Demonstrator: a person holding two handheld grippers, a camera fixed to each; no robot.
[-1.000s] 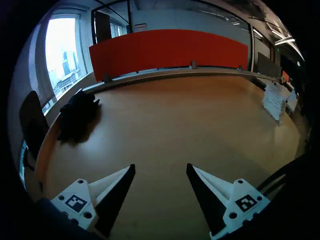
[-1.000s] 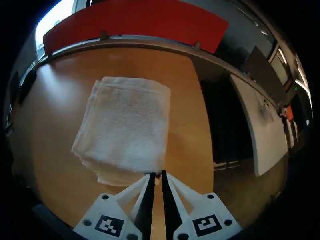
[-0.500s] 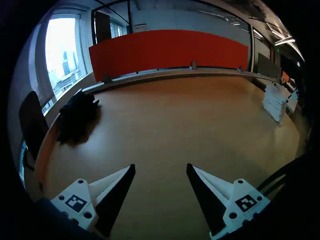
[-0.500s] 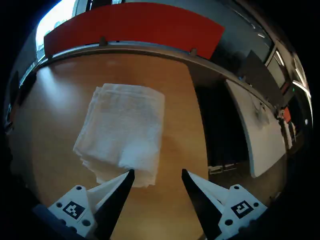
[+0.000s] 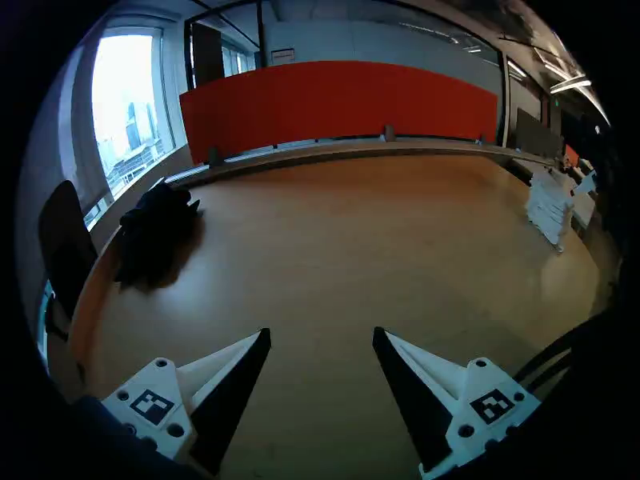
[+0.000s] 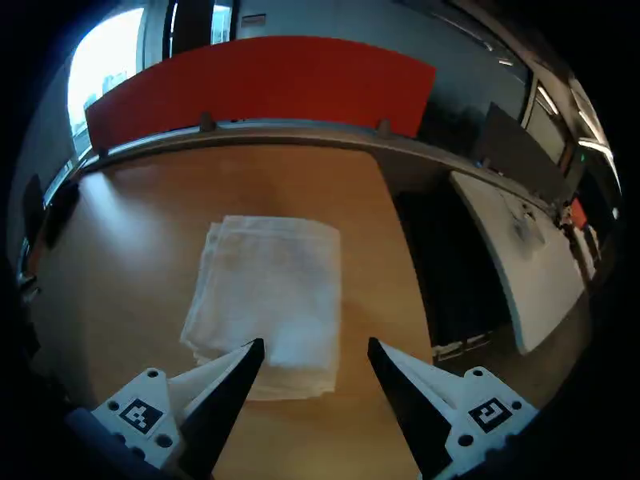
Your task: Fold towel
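Note:
A white towel (image 6: 268,296) lies folded into a thick rectangle on the wooden table (image 6: 136,240), near its right edge. My right gripper (image 6: 314,352) is open just above the towel's near edge, its left finger over the near corner, nothing held. In the left gripper view the same folded towel (image 5: 550,206) appears far off at the right, by the table's edge. My left gripper (image 5: 321,340) is open over bare wood (image 5: 352,240), with nothing between its fingers.
A black bundle (image 5: 154,232) lies at the table's left edge beside a dark chair (image 5: 62,248). A red divider panel (image 5: 340,100) runs along the far side. Right of the towel the table ends, with dark floor and a white desk (image 6: 520,264) beyond.
My right gripper was shut at the towel's near edge, then opened and drew back, so the towel looks smaller and farther. The left gripper has stayed still.

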